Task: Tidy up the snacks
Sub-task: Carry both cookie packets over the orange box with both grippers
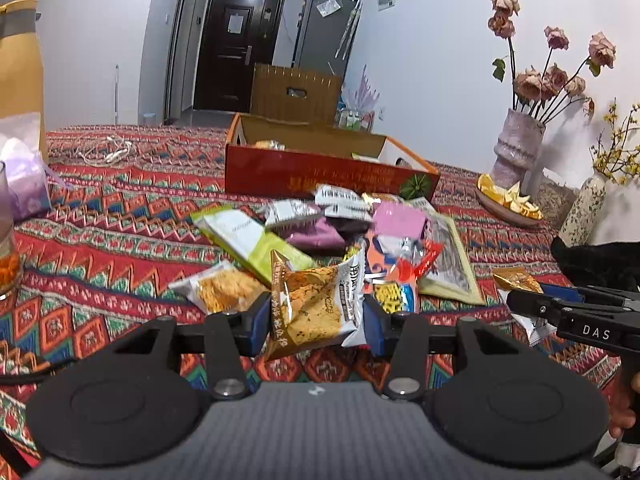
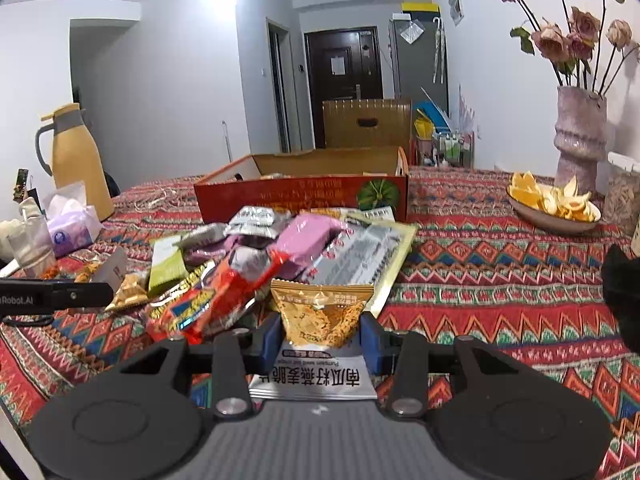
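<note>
A woven, zigzag-patterned tablecloth [image 1: 120, 216] carries crinkly foil packets; each gripper, left gripper [image 1: 316, 320] and right gripper [image 2: 320, 336], clamps a gold snack pouch [image 1: 312, 308].

Snack pile [image 1: 340, 232]: heaped at the middle of the table [image 1: 120, 216], blocking a straight low path to the box [image 1: 320, 172] just behind it.
Box: open on top, so entry is from above; its front wall faces the pile.
Left side: bare cloth between the pile and the tissue pack [image 1: 24, 184], with a loose cord [image 1: 108, 152] farther back.
Left edge: a glass [image 1: 6, 248] and a yellow jug [image 2: 80, 160] stand there.
Right side: wide bare cloth [image 2: 500, 280] between the pile and the fruit dish [image 2: 554, 204].
Far right corner: vase [image 2: 580, 136] with stems leaning inward (overhead room is tight there), and a jar [image 2: 622, 196].
Right edge: a dark furry shape [image 2: 624, 296] intrudes.
</note>
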Tool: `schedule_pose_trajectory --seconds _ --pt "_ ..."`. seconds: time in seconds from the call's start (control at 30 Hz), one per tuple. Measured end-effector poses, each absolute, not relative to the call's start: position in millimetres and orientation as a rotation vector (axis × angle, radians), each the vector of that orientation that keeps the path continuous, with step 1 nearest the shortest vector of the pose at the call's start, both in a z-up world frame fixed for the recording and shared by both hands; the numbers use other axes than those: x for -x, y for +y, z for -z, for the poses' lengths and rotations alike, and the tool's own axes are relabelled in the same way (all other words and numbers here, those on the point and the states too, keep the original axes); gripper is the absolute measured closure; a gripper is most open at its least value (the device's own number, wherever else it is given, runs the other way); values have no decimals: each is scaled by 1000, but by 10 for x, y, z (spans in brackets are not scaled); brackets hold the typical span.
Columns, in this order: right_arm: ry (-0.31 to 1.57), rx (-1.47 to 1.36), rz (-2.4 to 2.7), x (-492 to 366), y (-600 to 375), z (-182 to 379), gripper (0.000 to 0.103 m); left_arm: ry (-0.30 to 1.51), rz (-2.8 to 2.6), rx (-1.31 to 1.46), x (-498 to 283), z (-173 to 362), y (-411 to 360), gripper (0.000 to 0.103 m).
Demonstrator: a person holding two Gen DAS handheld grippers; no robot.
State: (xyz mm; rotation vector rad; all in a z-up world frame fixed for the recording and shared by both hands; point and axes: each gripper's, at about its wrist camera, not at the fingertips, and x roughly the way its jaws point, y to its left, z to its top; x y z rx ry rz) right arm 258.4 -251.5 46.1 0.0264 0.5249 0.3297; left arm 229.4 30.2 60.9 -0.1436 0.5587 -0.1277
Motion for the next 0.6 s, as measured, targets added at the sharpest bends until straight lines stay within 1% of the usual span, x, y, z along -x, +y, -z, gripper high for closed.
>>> schedule_pose_trajectory --seconds 0.23,0.6 --pt "492 -11 -345 -2787 -2486 -604 62 542 110 124 -2511 -732 312 56" --pt "451 22 -361 -3332 -2396 -814 62 517 101 104 -2972 -882 333 56"
